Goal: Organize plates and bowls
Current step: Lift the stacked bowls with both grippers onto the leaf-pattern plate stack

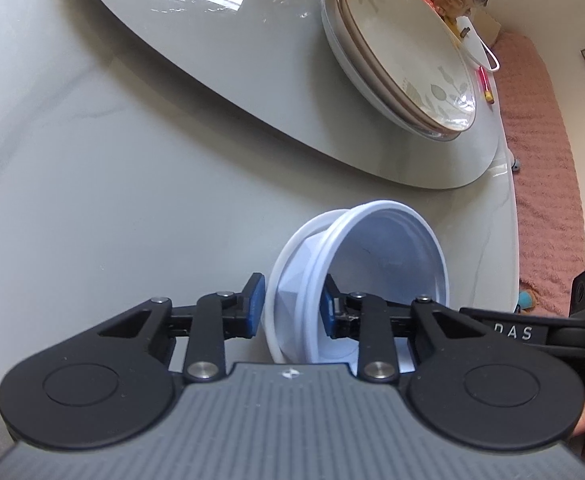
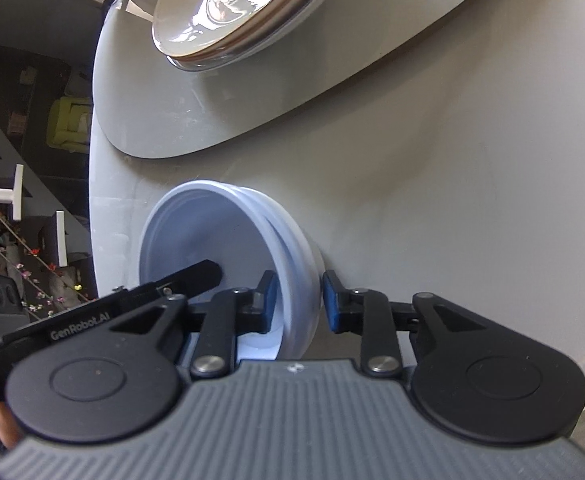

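Bowls (image 1: 356, 276), two white ones nested, sit on the pale table (image 1: 92, 160) with a gripper straddling each side of the rim. At nine o'clock the left gripper (image 1: 290, 306) has one pad inside and one outside, not visibly pressing; at three o'clock the right gripper (image 2: 300, 306) does likewise, a gap showing. Stacked plates (image 1: 404, 56) wait on the turntable (image 1: 212, 60) at one o'clock, probably the sorted pile.

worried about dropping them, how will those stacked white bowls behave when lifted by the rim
The white bowls look thin and plastic, so probably light, with rims that may flex. They sit nested but askew, so one could slip loose. Their glossy walls may slide between the left tool pads.
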The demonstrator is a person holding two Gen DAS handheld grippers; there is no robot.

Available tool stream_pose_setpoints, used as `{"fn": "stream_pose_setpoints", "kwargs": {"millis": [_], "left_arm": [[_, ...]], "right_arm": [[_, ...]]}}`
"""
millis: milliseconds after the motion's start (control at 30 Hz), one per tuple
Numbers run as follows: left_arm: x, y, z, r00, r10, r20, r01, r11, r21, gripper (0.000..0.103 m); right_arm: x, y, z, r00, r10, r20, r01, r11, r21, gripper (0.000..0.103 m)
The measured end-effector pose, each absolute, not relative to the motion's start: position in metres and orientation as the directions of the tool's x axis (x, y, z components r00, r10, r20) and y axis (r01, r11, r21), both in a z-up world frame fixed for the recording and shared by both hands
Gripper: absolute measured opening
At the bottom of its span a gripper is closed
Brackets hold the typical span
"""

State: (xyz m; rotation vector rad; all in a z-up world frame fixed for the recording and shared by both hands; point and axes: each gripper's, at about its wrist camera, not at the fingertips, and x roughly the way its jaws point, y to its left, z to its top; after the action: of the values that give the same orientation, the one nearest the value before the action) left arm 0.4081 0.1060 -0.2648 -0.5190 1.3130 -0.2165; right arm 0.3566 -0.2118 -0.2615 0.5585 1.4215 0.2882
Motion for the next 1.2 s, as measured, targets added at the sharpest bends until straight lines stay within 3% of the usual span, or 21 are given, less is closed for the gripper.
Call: {"fn": "stream_pose_setpoints", "kwargs": {"millis": [633,1200], "left_arm": [[0.443,0.093,-0.200,0.370,-0.457,-0.809,-0.097,0.847,-0.523,0.030],[0.526,0.082,-0.167,0.492,-0.449,-0.746,-0.082,0.829,-0.553,0.030]], "right_arm": [[0.376,-0.219,-0.199,0.277,0.468,-0.839,0.064,0.863,0.502,0.023],[0.468,-0.233,-0.162,0.389,0.444,-0.807,0.029,0.870,0.492,0.023]]}}
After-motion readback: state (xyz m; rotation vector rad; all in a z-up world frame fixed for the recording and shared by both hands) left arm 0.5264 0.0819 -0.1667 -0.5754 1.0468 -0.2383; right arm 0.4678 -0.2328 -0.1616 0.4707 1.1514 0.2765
